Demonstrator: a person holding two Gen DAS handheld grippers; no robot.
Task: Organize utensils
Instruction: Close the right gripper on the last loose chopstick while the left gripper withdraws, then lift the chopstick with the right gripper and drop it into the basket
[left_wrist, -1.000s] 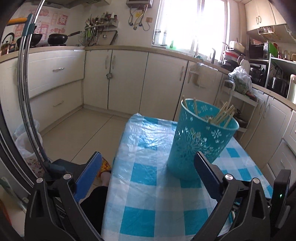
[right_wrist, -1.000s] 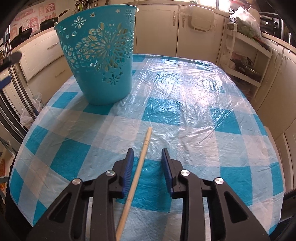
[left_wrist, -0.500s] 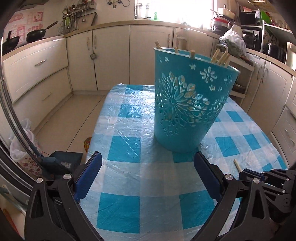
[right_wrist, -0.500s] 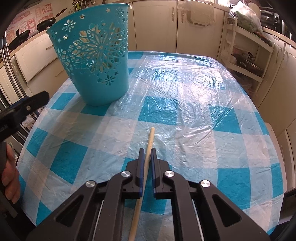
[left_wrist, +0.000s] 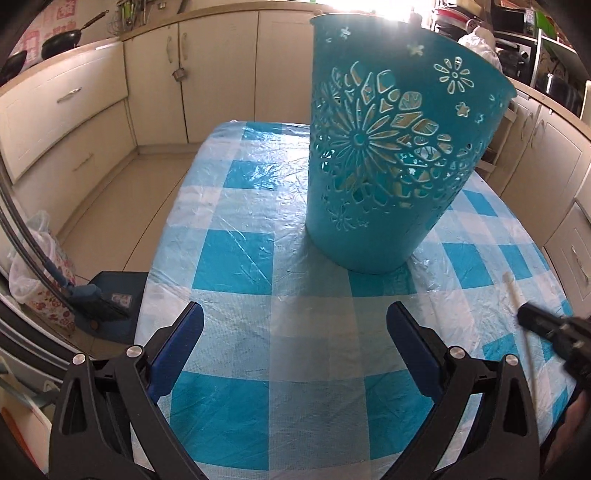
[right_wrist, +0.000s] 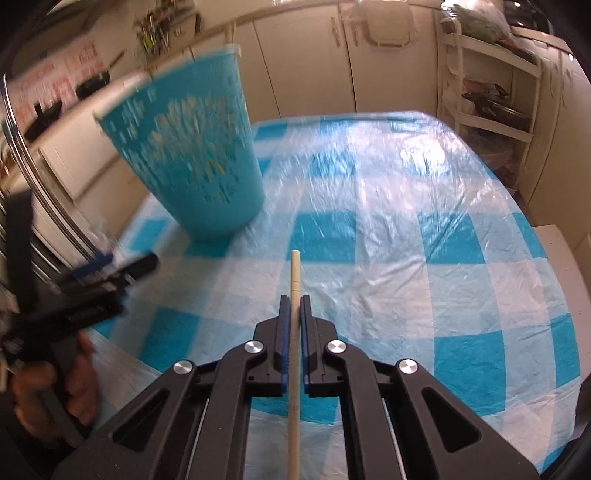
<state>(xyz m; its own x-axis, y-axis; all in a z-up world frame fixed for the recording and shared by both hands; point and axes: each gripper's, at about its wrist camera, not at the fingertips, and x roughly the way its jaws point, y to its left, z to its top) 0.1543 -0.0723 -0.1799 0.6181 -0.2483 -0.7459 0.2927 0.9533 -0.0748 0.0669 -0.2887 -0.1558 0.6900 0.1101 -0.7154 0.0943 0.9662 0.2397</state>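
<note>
My right tool (right_wrist: 293, 314) is clamped mid-length on a light, stiff, slippery chopstick (right_wrist: 295, 273) pointing ahead toward the basket (right_wrist: 192, 162), while my left tool (left_wrist: 295, 325) gapes empty above the desk (left_wrist: 240, 258)

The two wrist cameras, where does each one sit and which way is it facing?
Left wrist: on the left gripper, angled down at the turquoise perforated plastic basket; its own open fingers show, with the right gripper at the right edge.
Right wrist: on the right gripper, angled down along the pale wooden chopstick it clamps; the left gripper and a hand show at left.
Shared: basket, chopstick, blue-and-white checked tablecloth.
</note>
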